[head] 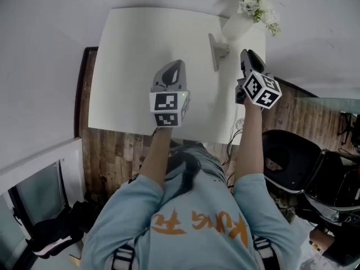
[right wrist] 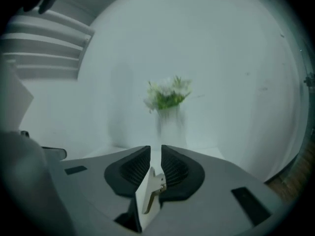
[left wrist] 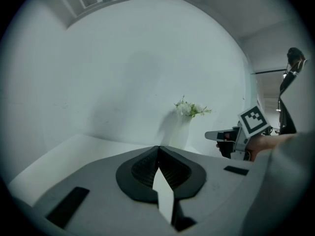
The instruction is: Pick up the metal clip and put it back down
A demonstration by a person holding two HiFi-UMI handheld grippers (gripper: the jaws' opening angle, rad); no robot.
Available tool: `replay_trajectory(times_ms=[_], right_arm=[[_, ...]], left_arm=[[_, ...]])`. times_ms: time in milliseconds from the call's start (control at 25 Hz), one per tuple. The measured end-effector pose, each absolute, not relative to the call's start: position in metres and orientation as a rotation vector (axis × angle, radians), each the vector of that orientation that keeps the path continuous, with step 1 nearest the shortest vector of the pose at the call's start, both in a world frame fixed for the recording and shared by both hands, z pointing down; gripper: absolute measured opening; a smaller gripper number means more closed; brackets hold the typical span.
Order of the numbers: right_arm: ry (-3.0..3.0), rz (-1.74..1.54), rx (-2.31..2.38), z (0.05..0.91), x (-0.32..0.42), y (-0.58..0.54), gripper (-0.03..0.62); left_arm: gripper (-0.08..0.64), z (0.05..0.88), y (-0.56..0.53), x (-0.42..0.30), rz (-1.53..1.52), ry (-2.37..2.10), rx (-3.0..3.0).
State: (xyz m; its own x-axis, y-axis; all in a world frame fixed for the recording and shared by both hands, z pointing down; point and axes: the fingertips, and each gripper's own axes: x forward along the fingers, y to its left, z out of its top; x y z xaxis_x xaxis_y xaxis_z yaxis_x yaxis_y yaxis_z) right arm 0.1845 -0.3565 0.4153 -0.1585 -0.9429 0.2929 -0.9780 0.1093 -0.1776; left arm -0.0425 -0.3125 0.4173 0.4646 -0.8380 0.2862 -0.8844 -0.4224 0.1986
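Lying on the worktop [head: 129,66] just left of the vase [head: 236,27], the clip [head: 215,50] runs lengthwise toward the person; right tongs [right wrist: 155,149], slightly spread, hover nearer it; left tongs [left wrist: 158,147] pressed together

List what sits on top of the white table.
A vase of white flowers stands at the far right corner; the clip sits beside it. The left gripper and right gripper, held above the table, cover patches of it, so those cannot be checked.
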Motion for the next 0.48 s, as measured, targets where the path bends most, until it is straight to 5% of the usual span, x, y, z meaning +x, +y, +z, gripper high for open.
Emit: replay_trajectory(times_ms=[160,480], right_arm=[[-2.325,0.288,2.065,0.353,0.192,-0.312,0.012],[-2.336,0.127,1.981,0.344,0.226,-0.277,0.012]], left_arm=[[0.025,0.373,-0.307,-0.009,0.125,-1.447,2.493],[0.023,0.35,-0.302,0.06,0.099,-1.489,2.609]])
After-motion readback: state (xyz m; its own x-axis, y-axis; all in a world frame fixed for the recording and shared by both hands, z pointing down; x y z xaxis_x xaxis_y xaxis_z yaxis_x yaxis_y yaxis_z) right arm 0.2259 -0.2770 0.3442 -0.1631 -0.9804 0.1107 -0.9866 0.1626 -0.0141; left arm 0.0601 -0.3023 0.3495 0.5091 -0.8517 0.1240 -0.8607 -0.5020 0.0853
